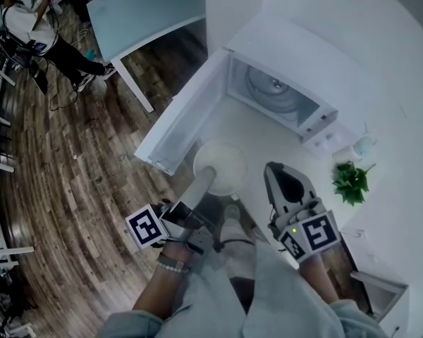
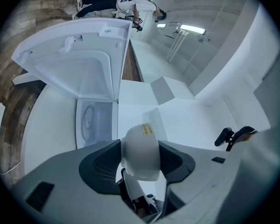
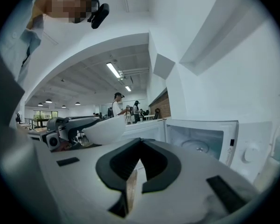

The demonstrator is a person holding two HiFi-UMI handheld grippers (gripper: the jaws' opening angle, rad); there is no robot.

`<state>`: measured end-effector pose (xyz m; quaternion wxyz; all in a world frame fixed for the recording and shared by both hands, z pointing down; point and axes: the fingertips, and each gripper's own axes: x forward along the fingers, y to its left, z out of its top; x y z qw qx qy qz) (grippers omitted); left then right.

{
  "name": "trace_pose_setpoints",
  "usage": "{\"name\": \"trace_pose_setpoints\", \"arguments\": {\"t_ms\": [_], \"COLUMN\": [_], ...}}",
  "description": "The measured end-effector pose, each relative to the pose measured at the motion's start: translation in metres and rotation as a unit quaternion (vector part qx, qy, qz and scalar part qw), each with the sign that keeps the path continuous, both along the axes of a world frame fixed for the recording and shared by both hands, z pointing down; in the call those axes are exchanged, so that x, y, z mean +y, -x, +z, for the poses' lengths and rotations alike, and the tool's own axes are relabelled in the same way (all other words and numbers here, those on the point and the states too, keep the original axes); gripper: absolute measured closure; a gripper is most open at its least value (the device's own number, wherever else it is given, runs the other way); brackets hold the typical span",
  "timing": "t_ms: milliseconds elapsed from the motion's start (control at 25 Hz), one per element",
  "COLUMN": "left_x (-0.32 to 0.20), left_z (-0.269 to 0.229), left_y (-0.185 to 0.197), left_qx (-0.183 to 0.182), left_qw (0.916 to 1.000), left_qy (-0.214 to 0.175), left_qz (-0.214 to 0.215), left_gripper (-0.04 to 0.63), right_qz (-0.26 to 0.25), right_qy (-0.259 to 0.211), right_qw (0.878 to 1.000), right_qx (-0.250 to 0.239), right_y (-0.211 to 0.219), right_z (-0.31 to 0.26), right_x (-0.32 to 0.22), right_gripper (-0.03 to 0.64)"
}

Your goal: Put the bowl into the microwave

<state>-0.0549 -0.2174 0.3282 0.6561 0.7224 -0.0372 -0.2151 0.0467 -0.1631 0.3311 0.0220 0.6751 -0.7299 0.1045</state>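
Observation:
A white bowl (image 1: 221, 166) hangs over the white counter in front of the open microwave (image 1: 275, 94), with my left gripper (image 1: 204, 178) shut on its near rim. In the left gripper view the bowl (image 2: 141, 150) is tipped on edge between the dark pads (image 2: 100, 164), and the microwave cavity with its glass turntable (image 2: 91, 120) lies ahead, its door (image 2: 79, 59) swung wide. My right gripper (image 1: 273, 169) hovers just right of the bowl, jaws shut and empty. From the right gripper view (image 3: 139, 148) the bowl (image 3: 105, 129) is at the left and the microwave (image 3: 196, 143) at the right.
A small green plant (image 1: 350, 182) and a pale bottle (image 1: 363, 145) stand on the counter right of the microwave. The open door (image 1: 180, 122) juts out over the wood floor at the left. A white table (image 1: 148, 13) and a person (image 1: 35, 34) are farther off.

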Motion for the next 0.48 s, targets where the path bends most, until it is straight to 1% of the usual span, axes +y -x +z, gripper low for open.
{"name": "trace_pose_setpoints", "arguments": {"t_ms": [320,400,480], "left_x": [-0.018,-0.022,-0.025], "left_z": [0.007,0.01,0.014], "left_y": [-0.045,-0.055,-0.065], "left_qx": [-0.008,-0.013,-0.017], "left_qw": [0.9998,0.9996,0.9994], "left_qy": [0.001,0.0,0.0], "left_qz": [0.019,0.025,0.029], "left_gripper": [0.374,0.374,0.374], "right_qz": [-0.004,0.001,0.006], "right_qy": [0.012,0.02,0.019], "right_qw": [0.999,0.999,0.999], "right_qx": [0.034,0.034,0.032], "right_y": [-0.034,-0.043,-0.052], "right_z": [0.011,0.017,0.021], "right_x": [-0.011,-0.012,-0.014], "right_gripper": [0.614,0.614,0.612]}}
